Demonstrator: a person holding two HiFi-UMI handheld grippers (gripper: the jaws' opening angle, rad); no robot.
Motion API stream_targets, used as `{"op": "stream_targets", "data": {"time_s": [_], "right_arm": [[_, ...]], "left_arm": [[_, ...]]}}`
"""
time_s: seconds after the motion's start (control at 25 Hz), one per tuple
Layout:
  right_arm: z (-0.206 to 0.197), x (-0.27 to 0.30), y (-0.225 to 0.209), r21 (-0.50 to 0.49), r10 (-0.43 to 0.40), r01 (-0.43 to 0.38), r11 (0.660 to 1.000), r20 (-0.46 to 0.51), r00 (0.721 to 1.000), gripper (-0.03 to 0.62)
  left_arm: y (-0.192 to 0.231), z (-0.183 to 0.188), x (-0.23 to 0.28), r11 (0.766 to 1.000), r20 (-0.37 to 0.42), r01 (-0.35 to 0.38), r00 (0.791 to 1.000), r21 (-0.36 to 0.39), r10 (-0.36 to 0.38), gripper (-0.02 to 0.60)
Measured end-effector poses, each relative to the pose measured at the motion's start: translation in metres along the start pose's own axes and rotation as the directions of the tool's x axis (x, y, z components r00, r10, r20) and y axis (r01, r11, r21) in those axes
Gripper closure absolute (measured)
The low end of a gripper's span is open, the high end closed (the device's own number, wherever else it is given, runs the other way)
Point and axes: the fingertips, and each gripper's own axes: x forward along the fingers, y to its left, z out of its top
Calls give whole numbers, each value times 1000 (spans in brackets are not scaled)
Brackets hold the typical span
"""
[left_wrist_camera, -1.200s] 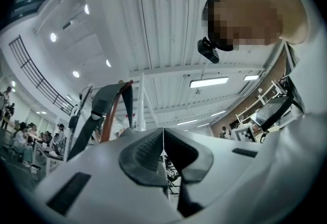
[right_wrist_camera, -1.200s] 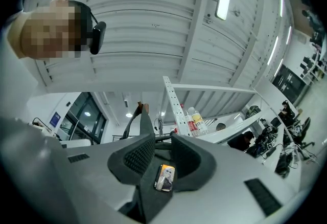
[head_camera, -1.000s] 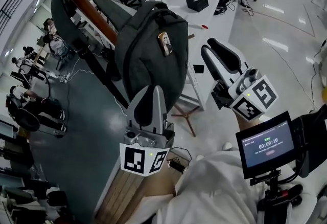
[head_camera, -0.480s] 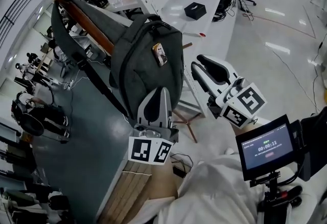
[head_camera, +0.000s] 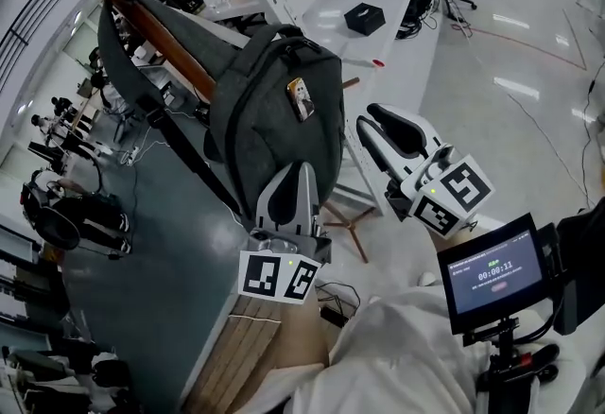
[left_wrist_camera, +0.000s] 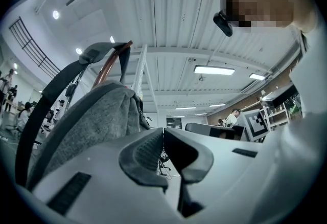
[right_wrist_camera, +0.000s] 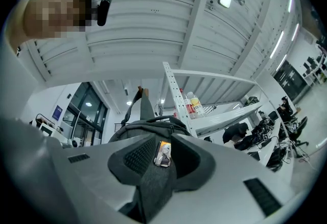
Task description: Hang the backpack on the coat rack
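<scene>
Hardly anything is moved since half a second ago | coat rack (head_camera: pixel 161 29): pole seen slanted | backpack (head_camera: pixel 274 119): hung from its top by a strap | right gripper (head_camera: pixel 371 119): jaws held apart, empty | left gripper (head_camera: pixel 301 171): jaws pressed together, empty

My two grippers are pale grey-white plastic shells, each tapering to two fingers lined with black ribbed pads (right_wrist_camera: pixel 135 159). Dark rectangular slots (right_wrist_camera: pixel 260 193) are set into the shells behind the pads. In the head view, the left gripper (head_camera: pixel 299 168) carries its left cube (head_camera: pixel 279 277) of black-and-white square markers at 6 o'clock. The right gripper (head_camera: pixel 371 119) has a matching right cube (head_camera: pixel 452 198) toward 3 o'clock. I wear a creased white top (head_camera: pixel 397 355) at 5 o'clock. A black camera (left_wrist_camera: pixel 223 22) sits on my head.
</scene>
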Motion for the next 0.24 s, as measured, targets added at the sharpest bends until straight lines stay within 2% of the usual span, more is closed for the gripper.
{"op": "stream_targets", "data": {"time_s": [0.24], "right_arm": [[-3, -1, -5, 9, -19, 19, 1000, -1, 1000, 493]], "left_arm": [[1, -4, 2, 1000, -5, 12, 1000, -13, -12, 569]]}}
